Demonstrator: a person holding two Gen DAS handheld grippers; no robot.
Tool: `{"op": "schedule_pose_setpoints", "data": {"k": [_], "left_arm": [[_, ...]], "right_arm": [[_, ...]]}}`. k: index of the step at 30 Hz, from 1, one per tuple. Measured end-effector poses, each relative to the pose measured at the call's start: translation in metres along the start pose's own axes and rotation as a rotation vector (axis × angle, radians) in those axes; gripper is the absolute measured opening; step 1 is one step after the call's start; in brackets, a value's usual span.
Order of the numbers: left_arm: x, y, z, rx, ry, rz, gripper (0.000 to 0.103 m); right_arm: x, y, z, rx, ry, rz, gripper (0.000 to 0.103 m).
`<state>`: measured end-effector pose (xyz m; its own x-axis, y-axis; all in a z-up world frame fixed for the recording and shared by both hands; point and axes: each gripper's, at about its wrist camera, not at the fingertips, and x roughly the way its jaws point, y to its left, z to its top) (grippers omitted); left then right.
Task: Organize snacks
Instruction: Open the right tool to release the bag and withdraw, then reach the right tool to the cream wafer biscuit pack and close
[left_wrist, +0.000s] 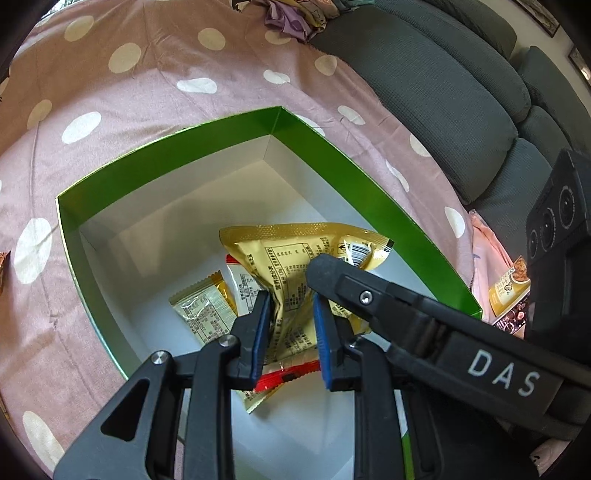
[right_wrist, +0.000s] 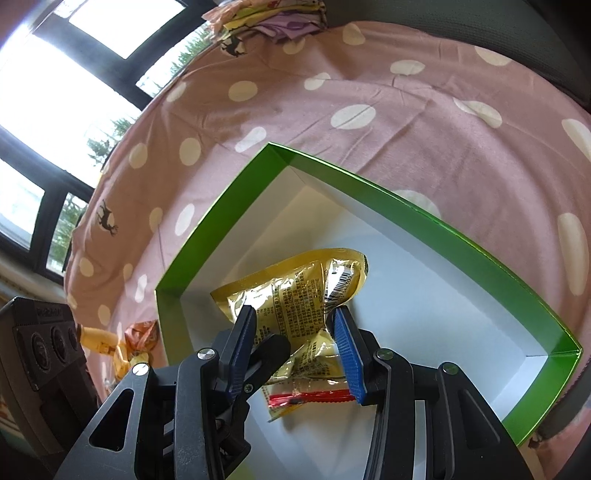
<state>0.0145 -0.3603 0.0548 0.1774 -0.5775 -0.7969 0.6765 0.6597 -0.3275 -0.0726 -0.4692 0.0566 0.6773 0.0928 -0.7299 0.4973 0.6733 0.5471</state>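
Note:
A crumpled gold snack packet (left_wrist: 295, 254) (right_wrist: 295, 284) hangs over the open green-rimmed box (left_wrist: 166, 147) (right_wrist: 443, 221) with its white inside. My left gripper (left_wrist: 291, 310) is shut on the packet's lower middle, blue pads pinching the foil. A black finger of my right gripper (left_wrist: 369, 295) crosses in from the right over the same packet. In the right wrist view my right gripper (right_wrist: 293, 321) has its pads pressed on both sides of the packet, with a left gripper finger (right_wrist: 273, 350) below. On the box floor lie a small gold packet (left_wrist: 203, 310) and a red-and-white packet (left_wrist: 284, 373) (right_wrist: 310, 397).
The box sits on a pink polka-dot cloth (left_wrist: 147, 74). Grey sofa cushions (left_wrist: 461, 92) run along the right. Another snack packet (left_wrist: 511, 291) lies outside the box at the right, and more wrapped snacks (right_wrist: 140, 332) lie outside at its left. Crumpled clothes (left_wrist: 295, 14) lie beyond.

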Motion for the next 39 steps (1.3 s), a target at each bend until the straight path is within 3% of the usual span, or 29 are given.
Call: {"op": "schedule_pose_setpoints", "data": {"k": [6, 13, 17, 23, 25, 27, 33, 39], "left_arm": [[0.005, -0.001, 0.001, 0.000, 0.014, 0.010, 0.021], [0.000, 0.001, -0.002, -0.003, -0.025, -0.006, 0.026], [-0.019, 0.006, -0.004, -0.018, -0.081, -0.039, 0.040], [-0.068, 0.021, -0.021, -0.034, -0.200, 0.028, 0.065], [-0.087, 0.032, -0.030, -0.064, -0.243, 0.056, 0.069], [-0.109, 0.048, -0.042, -0.101, -0.280, 0.099, 0.080], [-0.178, 0.111, -0.093, -0.274, -0.389, 0.300, 0.089], [-0.235, 0.191, -0.161, -0.531, -0.481, 0.445, 0.098]], "right_arm": [[0.004, -0.005, 0.002, 0.017, 0.009, -0.008, 0.047], [0.000, -0.006, 0.002, 0.019, -0.027, -0.056, 0.047], [-0.006, -0.002, 0.002, -0.001, -0.065, -0.056, 0.047], [-0.019, 0.025, -0.005, -0.087, -0.126, -0.008, 0.056], [-0.021, 0.034, -0.008, -0.117, -0.139, -0.007, 0.060], [-0.024, 0.047, -0.013, -0.156, -0.154, -0.001, 0.066], [-0.029, 0.087, -0.033, -0.270, -0.176, 0.054, 0.082], [-0.015, 0.135, -0.062, -0.388, -0.104, 0.164, 0.084]]}}
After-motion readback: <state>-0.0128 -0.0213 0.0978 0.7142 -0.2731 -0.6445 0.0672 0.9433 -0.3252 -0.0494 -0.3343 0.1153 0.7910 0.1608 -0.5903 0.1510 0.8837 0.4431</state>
